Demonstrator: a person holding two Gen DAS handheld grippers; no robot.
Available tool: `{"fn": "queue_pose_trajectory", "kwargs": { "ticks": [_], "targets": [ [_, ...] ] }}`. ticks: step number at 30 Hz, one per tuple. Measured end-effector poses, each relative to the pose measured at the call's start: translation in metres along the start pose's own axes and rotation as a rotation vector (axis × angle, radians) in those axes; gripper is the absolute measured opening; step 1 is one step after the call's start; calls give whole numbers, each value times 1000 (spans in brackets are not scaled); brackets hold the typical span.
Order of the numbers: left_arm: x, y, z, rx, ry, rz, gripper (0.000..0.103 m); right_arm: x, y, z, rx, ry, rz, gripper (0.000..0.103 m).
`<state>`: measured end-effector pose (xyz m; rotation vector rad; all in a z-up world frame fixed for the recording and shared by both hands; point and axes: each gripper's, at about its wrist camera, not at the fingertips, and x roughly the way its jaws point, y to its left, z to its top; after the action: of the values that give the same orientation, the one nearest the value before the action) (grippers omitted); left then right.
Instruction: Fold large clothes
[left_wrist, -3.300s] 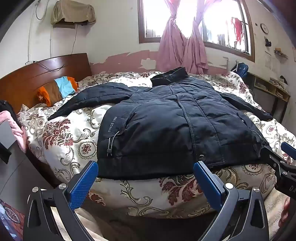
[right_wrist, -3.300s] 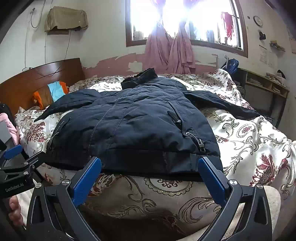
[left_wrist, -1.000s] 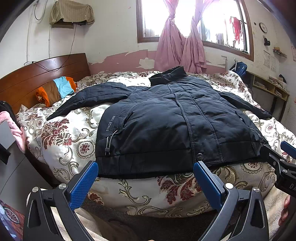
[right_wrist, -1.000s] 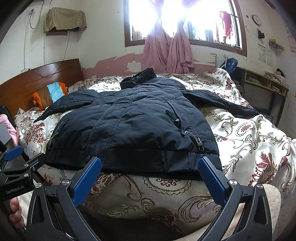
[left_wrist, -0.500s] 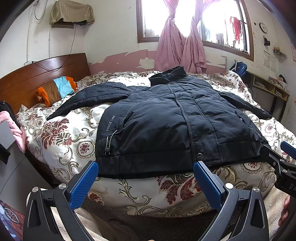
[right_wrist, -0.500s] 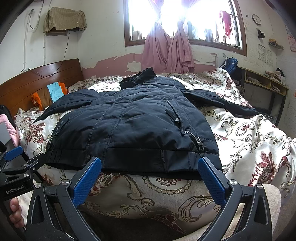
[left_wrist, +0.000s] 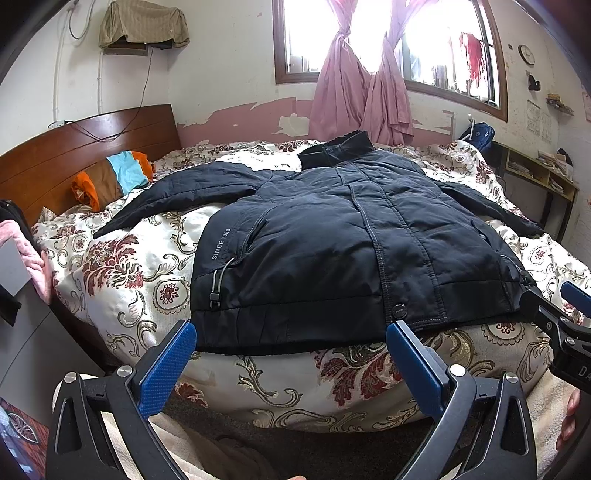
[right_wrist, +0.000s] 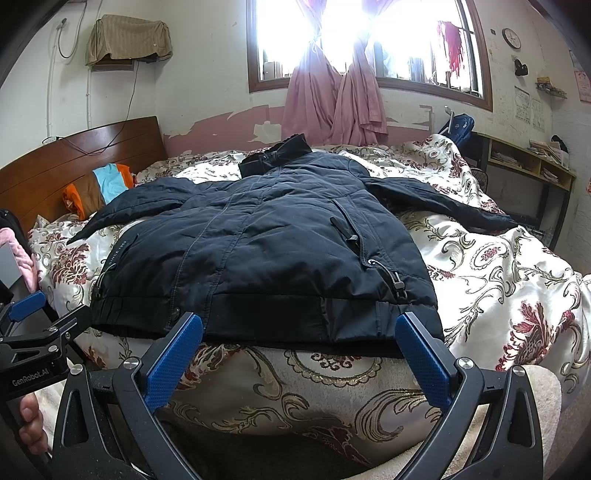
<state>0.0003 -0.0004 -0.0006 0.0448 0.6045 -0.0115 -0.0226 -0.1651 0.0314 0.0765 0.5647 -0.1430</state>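
A large dark navy padded jacket (left_wrist: 332, 236) lies spread front-up on the bed, collar far, hem near, both sleeves out to the sides. It also shows in the right wrist view (right_wrist: 266, 243). My left gripper (left_wrist: 291, 343) is open and empty, held just in front of the hem's left half. My right gripper (right_wrist: 299, 332) is open and empty, just in front of the hem's right half. Neither touches the jacket.
The bed has a floral cream quilt (left_wrist: 122, 280) and a wooden headboard (left_wrist: 74, 147) at left, with an orange, brown and blue pillow (left_wrist: 110, 181). A desk with shelves (right_wrist: 524, 166) stands at the right. A window with pink curtains (left_wrist: 354, 92) is behind.
Almost nothing: both grippers have stayed open in front of the hem, with only a slight drift of the views. The jacket has not moved.
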Motion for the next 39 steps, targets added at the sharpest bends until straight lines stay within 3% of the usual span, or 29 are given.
{"fn": "queue_pose_trajectory", "kwargs": {
  "ticks": [9, 17, 29, 39],
  "targets": [
    [10, 1, -1, -39, 58, -1, 103, 5, -5, 2, 16, 54, -11, 102],
    [23, -19, 28, 64, 134, 42, 103, -4, -36, 27, 56, 17, -48, 102],
    [79, -70, 120, 94, 144, -114, 103, 36, -121, 78, 211, -1, -181, 102],
    [168, -149, 200, 131, 124, -203, 103, 121, -238, 122, 294, 74, -232, 102]
  ]
}}
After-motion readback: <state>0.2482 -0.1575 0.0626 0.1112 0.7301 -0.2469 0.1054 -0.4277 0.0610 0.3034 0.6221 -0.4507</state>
